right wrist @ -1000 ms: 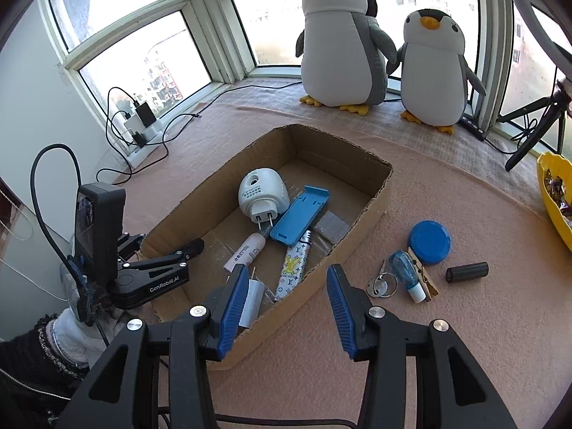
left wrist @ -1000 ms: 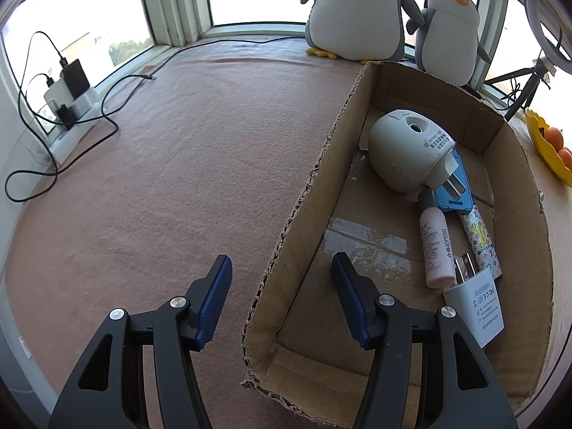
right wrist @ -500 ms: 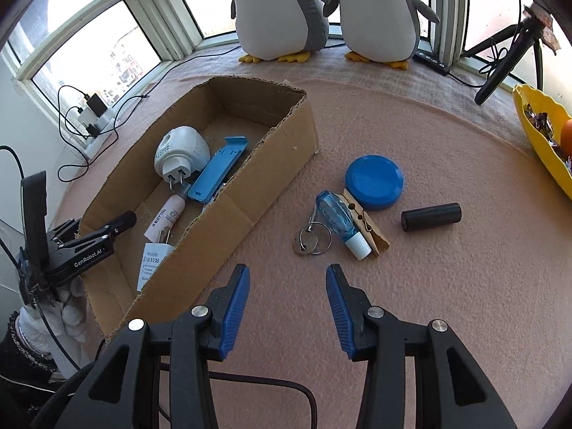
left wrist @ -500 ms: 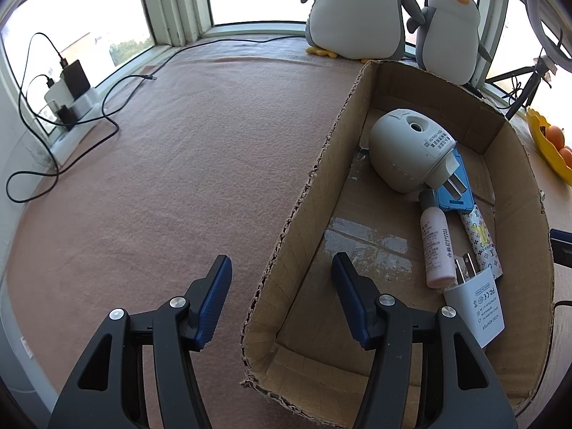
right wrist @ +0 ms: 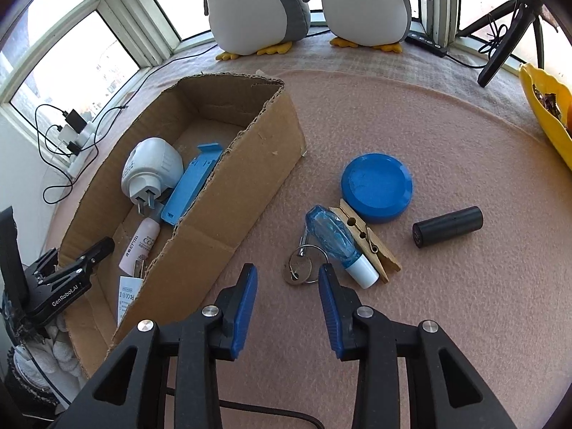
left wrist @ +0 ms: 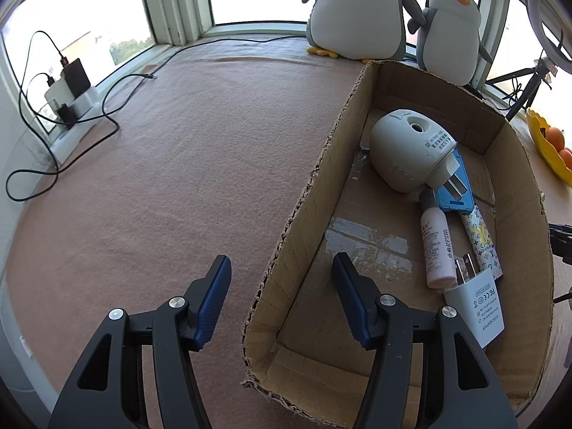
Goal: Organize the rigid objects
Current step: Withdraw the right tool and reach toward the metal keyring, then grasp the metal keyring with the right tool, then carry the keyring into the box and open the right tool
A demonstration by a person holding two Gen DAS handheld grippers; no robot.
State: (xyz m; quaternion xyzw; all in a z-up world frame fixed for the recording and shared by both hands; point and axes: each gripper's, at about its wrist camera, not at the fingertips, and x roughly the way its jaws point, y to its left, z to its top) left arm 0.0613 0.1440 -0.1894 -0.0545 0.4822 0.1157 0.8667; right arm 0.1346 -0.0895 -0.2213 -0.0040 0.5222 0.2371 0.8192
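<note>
My left gripper [left wrist: 280,298] sits low with its jaws spread wide across the near left wall of the cardboard box [left wrist: 307,200], one finger outside on the tabletop [left wrist: 161,164], the other inside over the bare box floor. I read that as a bracing pose: it is placed to steady the box while the other hand feeds it, though it is not clamped on the wall. Ahead and to its right in the box lie the things already sorted: the white plug-in device [left wrist: 407,153] resting on the blue plastic piece [left wrist: 455,193], then the pink bottle [left wrist: 436,246], the patterned tube [left wrist: 481,236] and, nearest, the white charger [left wrist: 475,307].

My right gripper [right wrist: 287,287] is tilted down toward the tabletop, jaws fairly wide and empty, with the box off to its left. The loose items still to be packed sit just ahead of it. Largest is the blue lid [right wrist: 375,187], far ahead and right; the black cylinder [right wrist: 447,227] lies further right, apart from the rest. Closer in, the blue-handled tool [right wrist: 338,241] lies against the wooden clothespin [right wrist: 368,241]. Smallest and nearest are the keys [right wrist: 300,268] on their ring, lying almost between the fingertips, so I judge them the likely next pick; flat metal on cloth may need a low, careful pinch.
</note>
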